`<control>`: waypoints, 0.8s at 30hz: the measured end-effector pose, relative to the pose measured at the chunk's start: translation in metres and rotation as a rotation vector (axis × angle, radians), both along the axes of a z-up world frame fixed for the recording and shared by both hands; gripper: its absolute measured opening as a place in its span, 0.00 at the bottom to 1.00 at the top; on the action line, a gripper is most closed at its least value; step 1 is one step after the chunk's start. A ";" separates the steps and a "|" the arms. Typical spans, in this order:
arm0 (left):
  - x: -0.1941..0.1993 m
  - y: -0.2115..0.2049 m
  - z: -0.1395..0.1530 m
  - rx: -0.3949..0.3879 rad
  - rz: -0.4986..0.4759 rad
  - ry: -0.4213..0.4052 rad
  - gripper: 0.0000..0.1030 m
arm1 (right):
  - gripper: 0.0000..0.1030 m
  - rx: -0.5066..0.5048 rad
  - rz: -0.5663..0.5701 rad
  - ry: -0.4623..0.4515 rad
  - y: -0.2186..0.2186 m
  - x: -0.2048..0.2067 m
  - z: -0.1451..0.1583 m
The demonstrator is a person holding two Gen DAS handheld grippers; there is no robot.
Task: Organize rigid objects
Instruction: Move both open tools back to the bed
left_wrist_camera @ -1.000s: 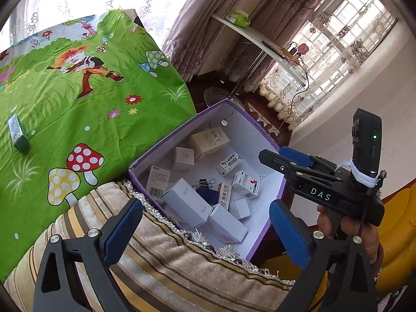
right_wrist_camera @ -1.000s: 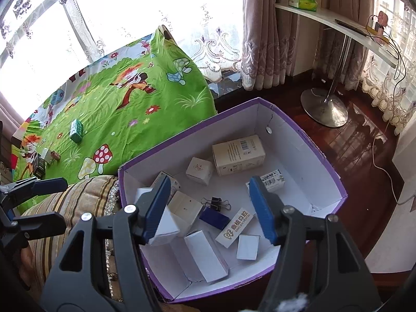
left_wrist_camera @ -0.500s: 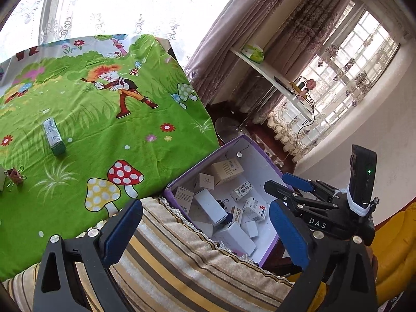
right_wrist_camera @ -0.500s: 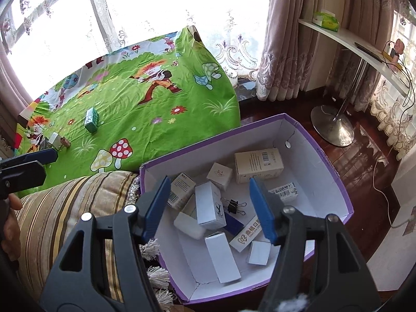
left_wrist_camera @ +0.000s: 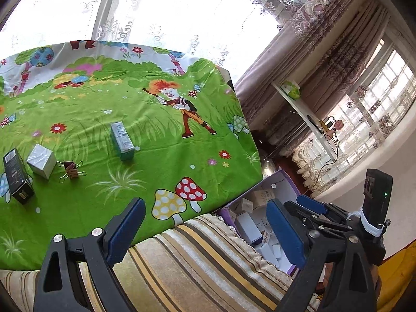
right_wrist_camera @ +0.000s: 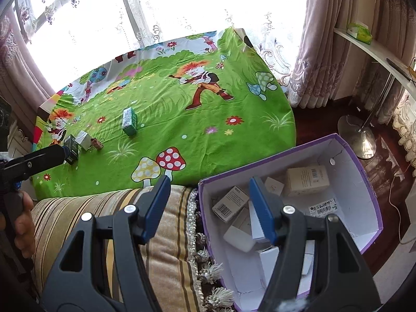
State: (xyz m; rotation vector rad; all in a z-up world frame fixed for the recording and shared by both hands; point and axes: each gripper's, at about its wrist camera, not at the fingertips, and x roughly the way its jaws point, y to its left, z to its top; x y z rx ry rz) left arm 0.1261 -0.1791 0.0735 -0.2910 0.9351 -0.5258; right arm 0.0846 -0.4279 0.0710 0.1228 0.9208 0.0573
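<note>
Teal and oblong, a small carton (left_wrist_camera: 122, 140) lies flat on the green cartoon cloth (left_wrist_camera: 156, 161), its long axis running from the near edge toward the window, one short end facing the grippers. To its left, well apart, sit a silver cube-shaped box (left_wrist_camera: 41, 161), a black box (left_wrist_camera: 17, 176) lying flat, and a brown binder clip (left_wrist_camera: 70, 170) touching or just beside the silver one; the print on all of them is too small to read. Off the cloth's right corner stands a purple-walled box (right_wrist_camera: 364, 166) with a white inside, holding a heap of white and cream cartons, several hidden behind the right gripper's blue pads. The left gripper (left_wrist_camera: 205, 231) hangs above a striped cushion (left_wrist_camera: 195, 265), jaws wide but closing, nothing between them. The right gripper (right_wrist_camera: 209, 209) has its jaws partly spread and empty, straddling the cushion's tasselled edge and the box's near wall. A hand (right_wrist_camera: 23, 223) grips the left tool's handle, cut off by the frame.
</note>
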 end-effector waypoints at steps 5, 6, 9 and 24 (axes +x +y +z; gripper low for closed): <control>0.016 0.045 0.008 0.016 0.133 -0.022 0.92 | 0.65 -0.004 0.044 -0.028 0.031 0.022 0.011; 0.019 0.054 0.011 0.014 0.158 -0.028 0.92 | 0.65 -0.003 0.054 -0.032 0.038 0.027 0.014; 0.026 0.078 0.019 0.024 0.223 -0.050 0.92 | 0.65 -0.003 0.092 -0.049 0.059 0.041 0.020; 0.066 0.174 0.013 0.067 0.558 0.039 0.89 | 0.68 -0.015 0.244 -0.074 0.165 0.105 0.033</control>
